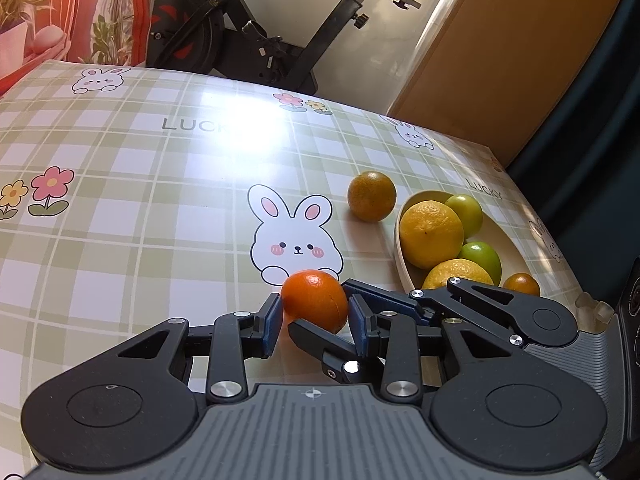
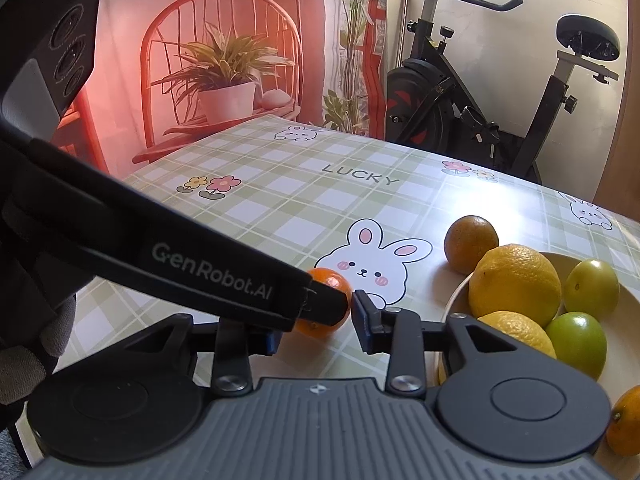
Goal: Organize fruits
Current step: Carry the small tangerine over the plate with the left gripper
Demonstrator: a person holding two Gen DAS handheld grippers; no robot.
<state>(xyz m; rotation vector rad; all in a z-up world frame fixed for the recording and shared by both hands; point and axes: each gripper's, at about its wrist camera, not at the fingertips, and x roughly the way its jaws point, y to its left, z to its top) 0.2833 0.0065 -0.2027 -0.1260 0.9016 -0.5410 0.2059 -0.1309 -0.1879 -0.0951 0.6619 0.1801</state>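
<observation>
The left tool point(image 1: 314, 322) is gripping the tangerine point(image 1: 314, 300) on the near counter point(image 1: 160, 200). The right tool point(image 2: 316, 326) is flanking it too; its grip is unclear. Right lies the bowl point(image 1: 508, 236) of lemons and limes; an orange point(image 1: 371, 196) is sitting beyond.

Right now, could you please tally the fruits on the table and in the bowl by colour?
Orange: 3
Yellow: 2
Green: 2
Total: 7

Small orange point(image 1: 314, 300) between left tongs point(image 1: 316, 320), right tongs point(image 1: 362, 320) crossing, bowl point(image 1: 400, 240) beside
</observation>
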